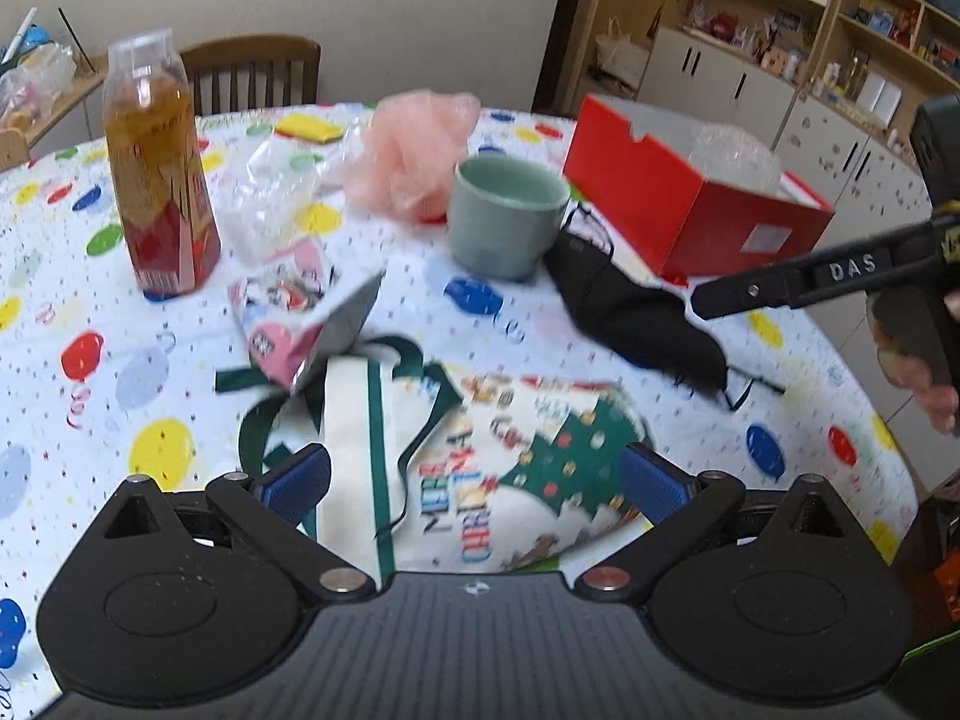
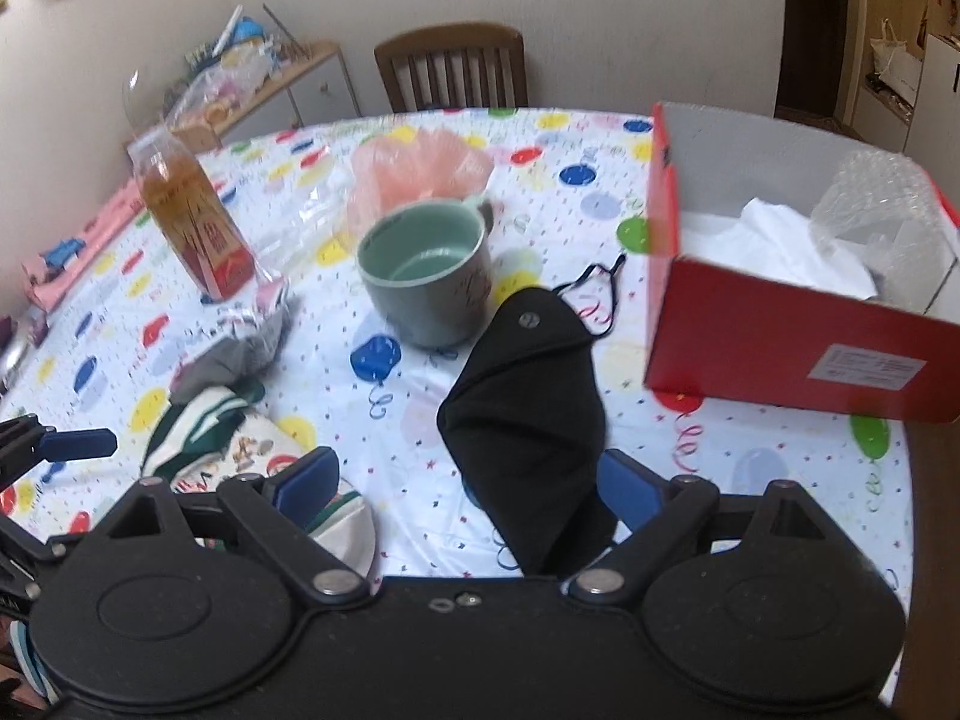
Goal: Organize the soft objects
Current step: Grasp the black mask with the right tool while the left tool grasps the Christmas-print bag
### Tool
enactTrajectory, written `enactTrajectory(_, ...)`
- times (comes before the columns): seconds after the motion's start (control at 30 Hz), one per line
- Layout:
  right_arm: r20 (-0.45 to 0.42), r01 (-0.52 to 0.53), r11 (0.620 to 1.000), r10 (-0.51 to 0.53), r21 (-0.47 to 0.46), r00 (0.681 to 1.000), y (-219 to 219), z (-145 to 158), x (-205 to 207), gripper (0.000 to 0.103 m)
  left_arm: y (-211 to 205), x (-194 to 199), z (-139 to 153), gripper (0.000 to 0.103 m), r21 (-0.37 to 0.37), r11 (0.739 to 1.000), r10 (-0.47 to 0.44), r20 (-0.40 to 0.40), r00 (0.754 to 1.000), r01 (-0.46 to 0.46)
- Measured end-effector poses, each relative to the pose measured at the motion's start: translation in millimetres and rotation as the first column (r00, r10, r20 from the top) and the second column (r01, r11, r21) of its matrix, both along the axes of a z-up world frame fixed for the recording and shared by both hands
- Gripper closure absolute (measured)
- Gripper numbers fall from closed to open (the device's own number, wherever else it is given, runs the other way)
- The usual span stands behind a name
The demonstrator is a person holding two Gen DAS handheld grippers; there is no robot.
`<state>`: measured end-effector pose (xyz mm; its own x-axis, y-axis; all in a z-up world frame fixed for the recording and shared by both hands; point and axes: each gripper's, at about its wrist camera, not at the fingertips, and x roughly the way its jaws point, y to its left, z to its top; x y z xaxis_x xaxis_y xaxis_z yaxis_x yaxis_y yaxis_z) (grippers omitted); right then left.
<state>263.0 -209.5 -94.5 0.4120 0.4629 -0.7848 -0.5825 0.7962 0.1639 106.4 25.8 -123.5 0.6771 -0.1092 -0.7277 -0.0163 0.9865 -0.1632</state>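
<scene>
Left tongs (image 1: 474, 480) wide apart, nothing pinched, hanging over folded white Christmas cloth with green tree and green straps (image 1: 480, 456) at 6 o'clock on counter with balloon-print cover (image 1: 78, 276). Right tongs (image 2: 465, 480) also apart, empty, black cloth face mask (image 2: 528, 420) between blue pads but not squeezed. Pale green mug (image 2: 426, 276) just past mask at 11 o'clock. Fluffy pink mesh puff (image 2: 420, 171) behind mug. Red cardboard box (image 2: 780, 348) at 2 o'clock, bubble wrap (image 2: 870, 204) inside. Tea bottle (image 1: 159, 162) at 10 o'clock.
</scene>
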Motion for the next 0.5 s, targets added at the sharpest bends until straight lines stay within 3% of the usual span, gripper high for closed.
enactTrajectory(0.2, 0.007, -0.004, 0.997, 0.004, -0.074, 1.000, 18, -18, 6, 0.012, -13, -2, -13, 0.000, 0.074, 0.995, -0.073, 0.007, 0.997, 0.072)
enactTrajectory(0.5, -0.022, 0.031, 0.992, -0.034, -0.126, 0.999, 32, -43, 31, 0.012, -46, 3, -36, 0.000, 0.254, 0.949, -0.199, 0.018, 0.980, 0.188)
